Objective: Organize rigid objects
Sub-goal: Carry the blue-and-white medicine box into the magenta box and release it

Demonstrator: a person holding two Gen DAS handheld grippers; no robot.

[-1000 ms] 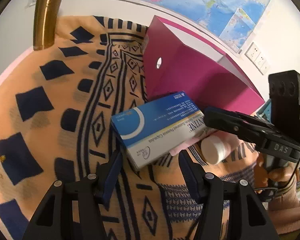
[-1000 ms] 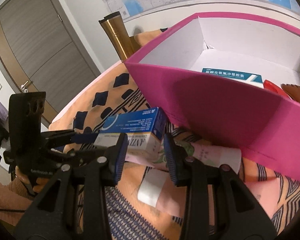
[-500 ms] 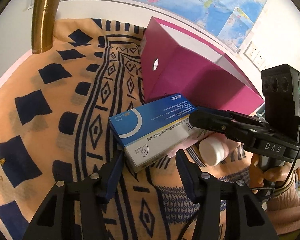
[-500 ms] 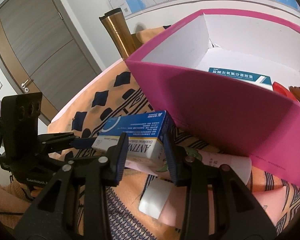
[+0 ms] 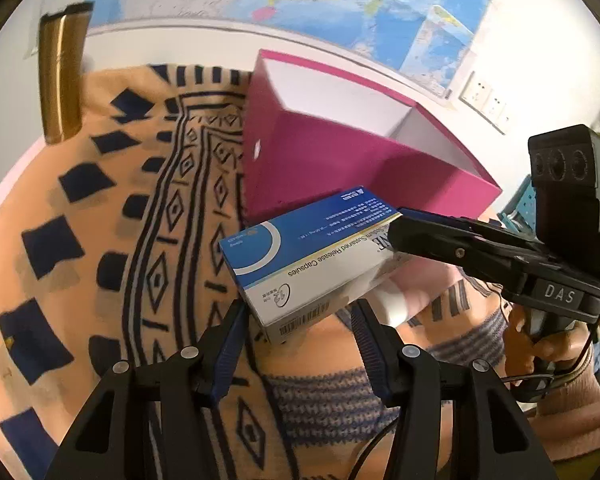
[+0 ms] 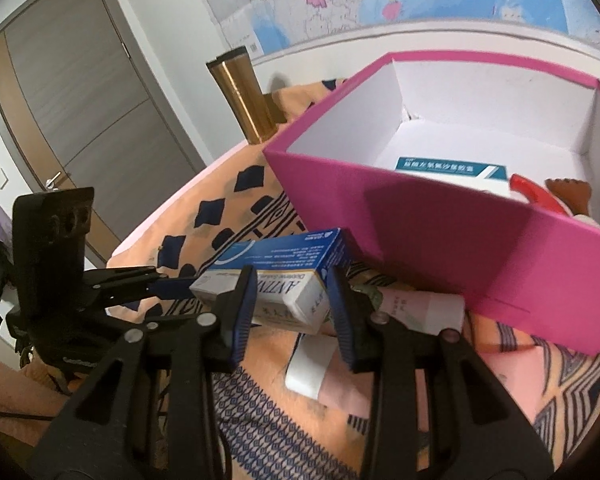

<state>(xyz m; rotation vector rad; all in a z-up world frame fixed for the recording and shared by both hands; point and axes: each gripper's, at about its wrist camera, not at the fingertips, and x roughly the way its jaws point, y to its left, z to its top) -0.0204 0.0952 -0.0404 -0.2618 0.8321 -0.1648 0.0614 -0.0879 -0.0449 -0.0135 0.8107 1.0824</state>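
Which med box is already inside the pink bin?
The white box with the teal label strip, on the floor of the pink bin. The blue-and-white capsule box is outside, before its near wall.

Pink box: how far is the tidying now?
Done: a teal-labelled carton and a red item lie in the pink box. In hand: the blue capsule box, held by the right gripper and the left gripper, whose fingers have just closed on it. To do: white bottle and pink packet on the cloth.
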